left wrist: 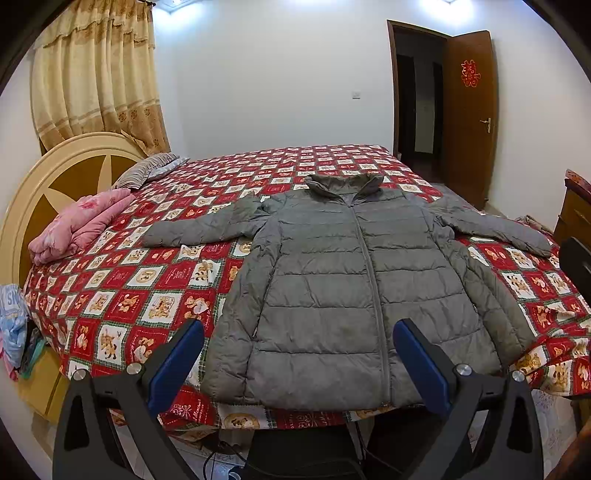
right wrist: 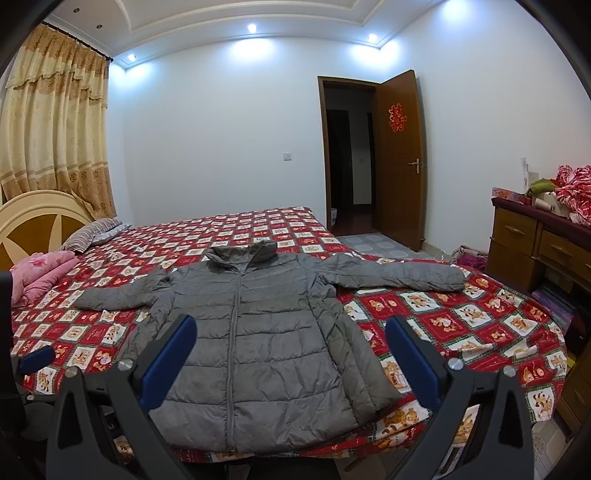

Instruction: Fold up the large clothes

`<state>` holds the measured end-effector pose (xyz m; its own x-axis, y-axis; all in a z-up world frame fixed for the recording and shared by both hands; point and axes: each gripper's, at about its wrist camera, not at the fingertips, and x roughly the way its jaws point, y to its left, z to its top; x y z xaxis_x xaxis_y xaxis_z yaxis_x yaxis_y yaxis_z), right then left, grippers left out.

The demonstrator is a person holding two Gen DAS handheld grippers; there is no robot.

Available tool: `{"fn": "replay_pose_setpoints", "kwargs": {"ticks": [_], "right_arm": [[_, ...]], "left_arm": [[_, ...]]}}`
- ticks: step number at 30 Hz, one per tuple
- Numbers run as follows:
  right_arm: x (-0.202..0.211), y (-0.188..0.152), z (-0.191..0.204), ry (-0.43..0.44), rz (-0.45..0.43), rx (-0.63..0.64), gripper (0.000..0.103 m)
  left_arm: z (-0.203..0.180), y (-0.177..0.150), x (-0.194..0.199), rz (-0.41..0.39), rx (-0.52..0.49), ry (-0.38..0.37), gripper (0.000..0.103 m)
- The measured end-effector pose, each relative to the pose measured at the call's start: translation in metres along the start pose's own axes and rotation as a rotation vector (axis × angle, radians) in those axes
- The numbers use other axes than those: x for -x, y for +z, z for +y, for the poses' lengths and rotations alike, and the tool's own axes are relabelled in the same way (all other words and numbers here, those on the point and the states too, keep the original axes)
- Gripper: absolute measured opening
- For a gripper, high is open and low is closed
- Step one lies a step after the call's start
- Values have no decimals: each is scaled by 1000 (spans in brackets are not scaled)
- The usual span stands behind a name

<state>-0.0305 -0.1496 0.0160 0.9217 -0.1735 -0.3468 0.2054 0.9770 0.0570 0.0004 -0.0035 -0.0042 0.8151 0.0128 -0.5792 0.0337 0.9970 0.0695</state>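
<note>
Both tools, left tool (left wrist: 298, 343) and right tool (right wrist: 290, 339), gape wide above grey jacket (left wrist: 343, 295) spread flat on bed (left wrist: 147, 295).

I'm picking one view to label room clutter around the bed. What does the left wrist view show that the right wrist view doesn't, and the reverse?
Only the left wrist view shows the blue and white cloth bundle hanging beside the bed's head end. Only the right wrist view shows the wooden dresser with red checked fabric piled on top, plus the ceiling spotlights. Both show the grey puffer jacket spread flat on the red patterned bedspread, sleeves out, the pink folded blanket, and the open door.
</note>
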Motion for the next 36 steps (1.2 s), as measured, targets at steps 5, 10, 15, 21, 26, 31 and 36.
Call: {"fn": "replay_pose_setpoints", "kwargs": {"ticks": [5,10,15,21,26,31,36], "right_arm": [[0,0,-1,-2,1,-1,103],[0,0,0,0,2,-4,103],[0,0,0,1,4,-1,103],[0,0,0,-1,2,-4,103],[0,0,0,-1,6,-3,103],[0,0,0,-1,5,-4,103],[0,0,1,1,10,-5,103]], "left_arm": [[0,0,0,0,-1,0,102],[0,1,-2,1,-2,0,102],[0,1,-2,1,-2,0,102],[0,1,-3,1,-3,1,102],[0,1,-2,2,-3,1,102],[0,1,-2,2,-2,1,102],[-1,1,-3,2,-2,2,102]]}}
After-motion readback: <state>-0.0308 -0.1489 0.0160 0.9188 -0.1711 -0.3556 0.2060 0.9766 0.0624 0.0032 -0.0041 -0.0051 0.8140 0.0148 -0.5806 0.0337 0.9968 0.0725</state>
